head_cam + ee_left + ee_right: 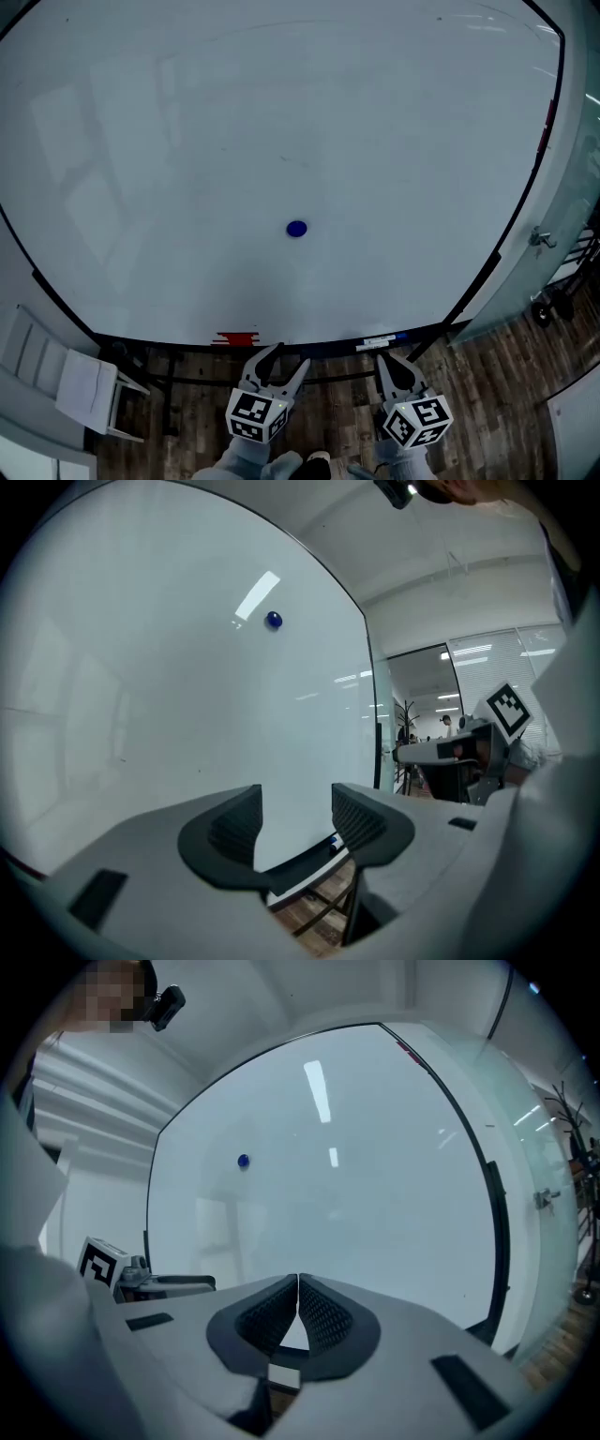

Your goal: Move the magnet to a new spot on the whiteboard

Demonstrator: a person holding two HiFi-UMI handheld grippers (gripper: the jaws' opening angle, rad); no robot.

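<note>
Magnet (296,229): one, blue, round, stuck on the single whiteboard (281,112). It's well beyond both jaw pairs, roughly straight ahead of your left pair and off to the left of your right pair. Your left gripper (295,803): jaws apart, nothing between them. Your right gripper (298,1283): jaws closed tip to tip, gripping nothing. Both grippers sit near the board's bottom edge.

A small round blue magnet (296,229) sticks flat on the big white whiteboard (187,141), near its middle and well above the bottom edge.
</note>
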